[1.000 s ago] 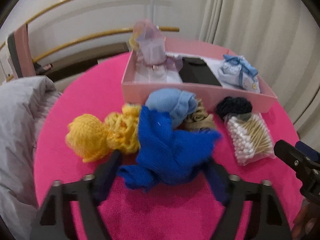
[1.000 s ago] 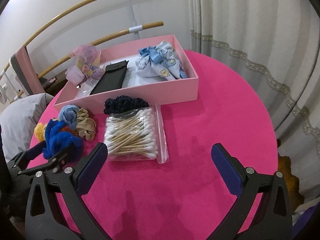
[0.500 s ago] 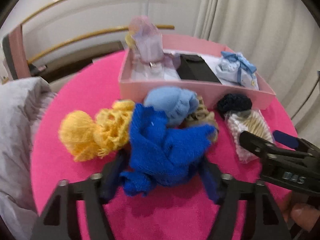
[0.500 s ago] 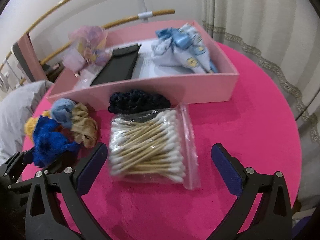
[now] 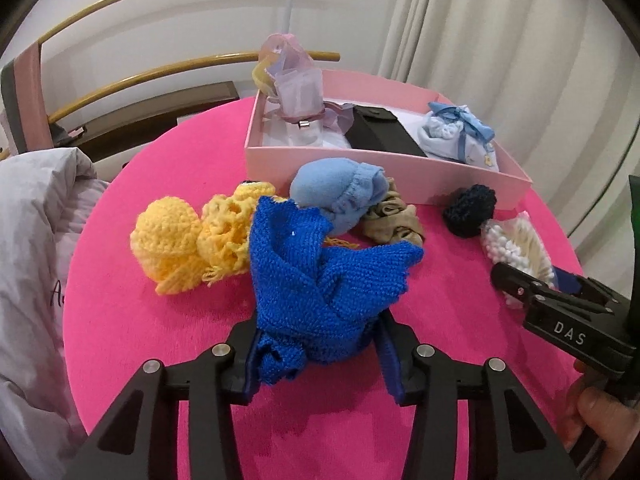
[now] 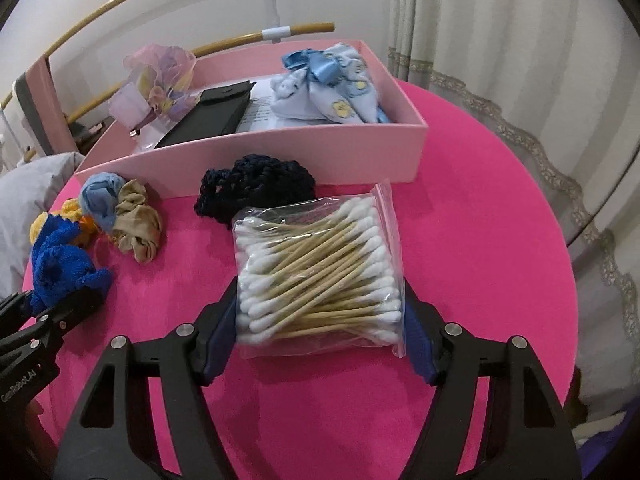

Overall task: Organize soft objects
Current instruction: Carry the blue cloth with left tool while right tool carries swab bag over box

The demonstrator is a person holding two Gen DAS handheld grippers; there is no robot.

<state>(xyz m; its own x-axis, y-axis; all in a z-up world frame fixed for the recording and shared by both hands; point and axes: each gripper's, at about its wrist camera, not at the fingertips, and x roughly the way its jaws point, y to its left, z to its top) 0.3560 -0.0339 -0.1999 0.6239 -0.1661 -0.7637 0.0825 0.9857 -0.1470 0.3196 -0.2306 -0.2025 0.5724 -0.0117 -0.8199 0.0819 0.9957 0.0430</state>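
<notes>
Swab bag (image 6: 320,272) before box (image 6: 280,160)

bare pink tablecloth (image 6: 480,220) at right, pink box (image 6: 280,160) walling the far side

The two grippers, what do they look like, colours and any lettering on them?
Both are matte black plastic frames with triangular cut-outs and silver screws. The left gripper and right gripper each carry ribbed dark blue pads on their fingers. White lettering, "DAS", shows on the right one's side in the left wrist view.

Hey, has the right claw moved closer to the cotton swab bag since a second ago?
Yes. The right claw moved toward the pink box; closing, it now straddles the cotton swab bag.
</notes>
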